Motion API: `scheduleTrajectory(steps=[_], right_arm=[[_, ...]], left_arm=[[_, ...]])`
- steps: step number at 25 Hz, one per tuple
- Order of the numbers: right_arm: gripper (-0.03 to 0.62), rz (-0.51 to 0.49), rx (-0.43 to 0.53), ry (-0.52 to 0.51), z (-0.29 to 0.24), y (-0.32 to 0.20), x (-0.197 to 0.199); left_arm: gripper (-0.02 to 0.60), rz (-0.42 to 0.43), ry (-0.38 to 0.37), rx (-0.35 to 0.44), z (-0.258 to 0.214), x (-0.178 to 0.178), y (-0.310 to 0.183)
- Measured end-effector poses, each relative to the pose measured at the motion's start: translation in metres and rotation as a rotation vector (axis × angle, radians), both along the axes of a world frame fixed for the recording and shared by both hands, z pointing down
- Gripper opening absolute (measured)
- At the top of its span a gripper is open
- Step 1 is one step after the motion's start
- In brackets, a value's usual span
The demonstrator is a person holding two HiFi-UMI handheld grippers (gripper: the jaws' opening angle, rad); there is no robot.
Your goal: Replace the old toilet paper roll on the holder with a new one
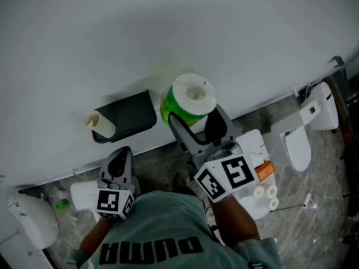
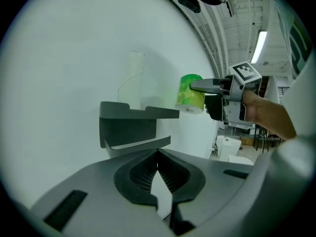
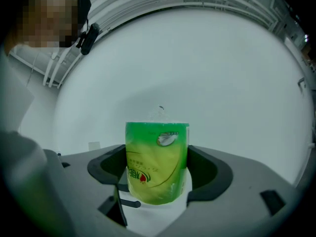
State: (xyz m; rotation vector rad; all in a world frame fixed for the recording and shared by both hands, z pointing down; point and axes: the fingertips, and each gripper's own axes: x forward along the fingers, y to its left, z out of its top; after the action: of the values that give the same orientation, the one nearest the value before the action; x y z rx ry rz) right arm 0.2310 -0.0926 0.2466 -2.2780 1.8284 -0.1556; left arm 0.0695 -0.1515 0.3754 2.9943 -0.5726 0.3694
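Right tongs [image 1: 196, 116] pinch green-wrapped roll [image 3: 157, 162], frame centre. Left tongs [image 2: 158, 157] pressed together, empty, below dark wall holder [image 1: 132, 115] bearing pale tube [image 1: 100, 125].

Head view: high above person, facing steeply down along white wall [image 1: 168, 32]; holder [image 1: 126, 116], wrapped roll [image 1: 190, 97], left gripper [image 1: 119, 161] and right gripper [image 1: 197, 122] at mid-range.
Left gripper view: low behind own jaws, facing holder [image 2: 126, 125] near on wall; right gripper [image 2: 207, 97] with wrapped roll [image 2: 190, 94] at right.
Right gripper view: behind own jaws, facing wall; wrapped roll [image 3: 157, 162] very near, centre.
All three share wrapped roll and wall.
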Motion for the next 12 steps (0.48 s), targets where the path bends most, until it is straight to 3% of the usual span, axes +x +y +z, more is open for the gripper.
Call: scheduleTrajectory(steps=[12], right_arm=[[0.379, 0.023, -0.006, -0.235, 0.06, 0.006, 0.02]], left_arm=[[0.005, 0.001, -0.056, -0.007, 0.018, 0.006, 0.004]])
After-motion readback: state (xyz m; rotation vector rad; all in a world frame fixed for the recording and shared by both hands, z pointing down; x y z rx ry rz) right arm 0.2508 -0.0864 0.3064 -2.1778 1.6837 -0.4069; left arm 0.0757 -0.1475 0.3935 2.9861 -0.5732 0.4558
